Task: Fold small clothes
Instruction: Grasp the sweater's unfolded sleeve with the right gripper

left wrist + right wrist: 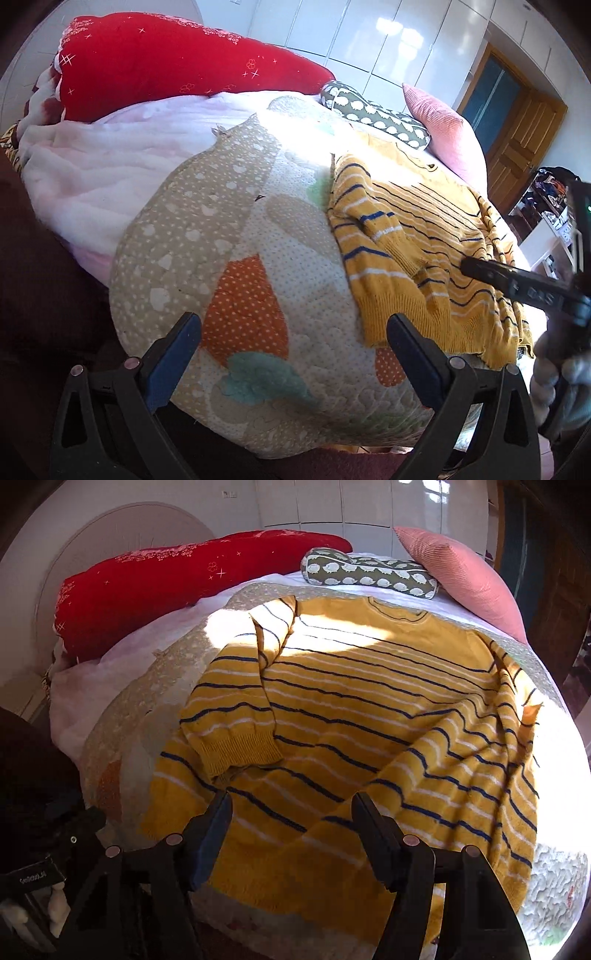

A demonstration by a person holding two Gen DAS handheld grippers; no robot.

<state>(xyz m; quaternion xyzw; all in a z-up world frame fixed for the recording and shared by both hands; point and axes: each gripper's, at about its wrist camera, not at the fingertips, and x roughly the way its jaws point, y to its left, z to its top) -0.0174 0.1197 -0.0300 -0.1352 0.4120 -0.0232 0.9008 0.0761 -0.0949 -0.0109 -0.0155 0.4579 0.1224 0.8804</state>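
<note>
A yellow sweater (351,716) with navy and white stripes lies flat on the patterned quilt (258,258), collar toward the pillows. Its left sleeve (236,709) is folded in over the body, cuff (240,749) near the hem. The right sleeve (461,760) lies diagonally across the body. My right gripper (291,805) is open, hovering over the hem, holding nothing. My left gripper (295,328) is open and empty over the quilt, left of the sweater (417,240). The right gripper's finger (517,280) shows in the left wrist view.
A red pillow (166,587), a green sheep-print bolster (373,572) and a pink cushion (465,572) lie at the bed's head. A pink blanket (92,177) is bunched at left. A wooden door (524,125) and a cluttered shelf (546,206) stand to the right.
</note>
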